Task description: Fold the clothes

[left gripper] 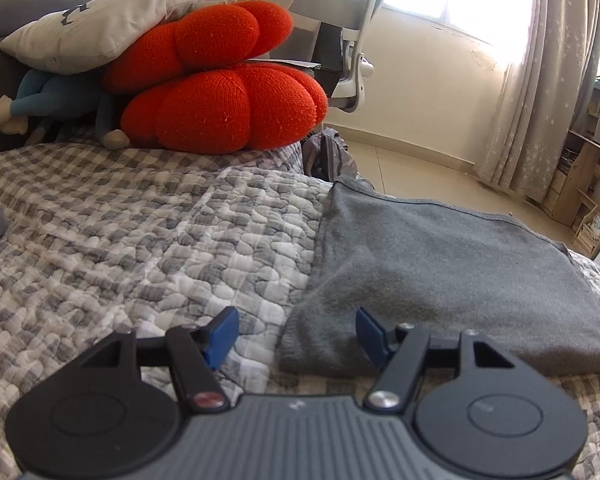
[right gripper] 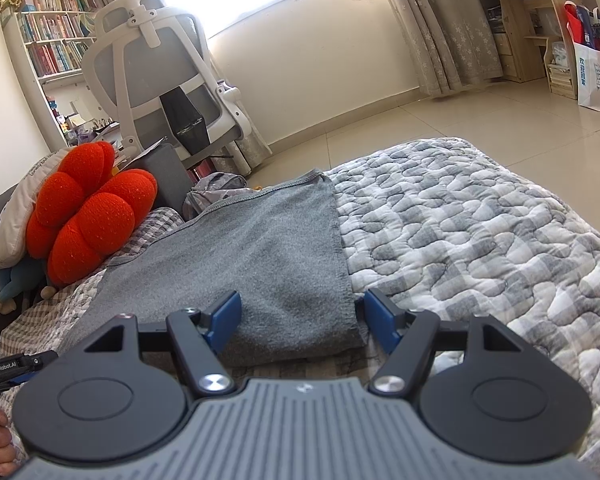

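We see the checked quilt covering the bed, and on it the folded grey garment, lying flat toward three o'clock in the left view and at centre in the right one. The red cushion sits at eleven o'clock. Our left gripper has its jaws apart over the garment's near left corner, gripping nothing; our right gripper stands apart too, straddling the near right corner.

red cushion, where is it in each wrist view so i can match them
Left wrist: red cushion upper left of centre, under a grey pillow.
Right wrist: red cushion at the left edge, mid-height.
Shared landmark: the white office chair behind the cushion.
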Demonstrator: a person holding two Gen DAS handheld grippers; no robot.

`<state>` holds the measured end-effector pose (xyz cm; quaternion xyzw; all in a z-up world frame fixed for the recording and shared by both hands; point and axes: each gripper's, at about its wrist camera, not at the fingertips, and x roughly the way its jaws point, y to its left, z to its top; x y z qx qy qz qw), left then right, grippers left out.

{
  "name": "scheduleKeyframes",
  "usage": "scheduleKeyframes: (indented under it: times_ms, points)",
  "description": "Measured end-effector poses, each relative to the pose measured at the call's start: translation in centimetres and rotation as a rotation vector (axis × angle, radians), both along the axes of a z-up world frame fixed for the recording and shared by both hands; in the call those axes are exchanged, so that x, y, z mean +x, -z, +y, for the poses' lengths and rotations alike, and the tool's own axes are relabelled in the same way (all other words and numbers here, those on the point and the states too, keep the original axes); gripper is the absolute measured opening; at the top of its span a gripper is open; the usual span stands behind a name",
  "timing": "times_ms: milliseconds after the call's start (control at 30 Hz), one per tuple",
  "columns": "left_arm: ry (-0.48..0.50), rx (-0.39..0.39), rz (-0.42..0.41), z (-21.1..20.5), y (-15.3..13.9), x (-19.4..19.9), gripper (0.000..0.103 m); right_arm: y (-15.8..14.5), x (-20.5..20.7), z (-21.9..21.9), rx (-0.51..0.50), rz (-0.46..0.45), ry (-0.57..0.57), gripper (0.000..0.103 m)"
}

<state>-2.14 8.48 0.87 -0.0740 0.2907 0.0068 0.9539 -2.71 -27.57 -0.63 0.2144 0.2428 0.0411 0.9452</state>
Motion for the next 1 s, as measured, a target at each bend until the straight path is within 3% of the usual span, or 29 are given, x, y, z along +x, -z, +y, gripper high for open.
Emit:
scheduleKeyframes:
  times_ms: [100,300,367,533,767,867,933,1000]
  points:
    - [0.061,-0.003,-0.038,-1.9,-0.8,-0.8,0.067,0.0,0.0,0.0,0.000,0.000,0.000,0.071]
    - [0.174,0.203,-0.102,-8.7,-0.8,-1.1,0.069,0.0,0.0,0.1,-0.006,0.002,0.000,0.071]
    - [0.192,0.243,-0.077,-9.7,0.6,-0.3,0.070,0.0,0.0,0.0,-0.005,0.002,-0.001,0.071]
    - [0.173,0.096,-0.024,-7.4,0.9,0.7,0.077,-0.1,0.1,0.1,-0.003,0.003,-0.002,0.071]
    - [0.176,0.071,-0.023,-7.2,1.2,0.7,0.077,-0.9,0.0,1.3,-0.099,0.009,0.048,0.072]
    - [0.176,0.061,-0.023,-7.1,1.2,0.8,0.077,-1.7,-1.1,2.1,-0.136,-0.054,0.087,0.072]
    - [0.176,0.064,-0.024,-7.1,1.1,0.7,0.077,-2.3,-1.5,3.6,-0.127,-0.087,0.002,0.063]
    - [0.176,0.062,-0.025,-7.1,1.1,0.7,0.077,-2.8,-1.4,5.8,-0.147,-0.082,-0.082,0.009]
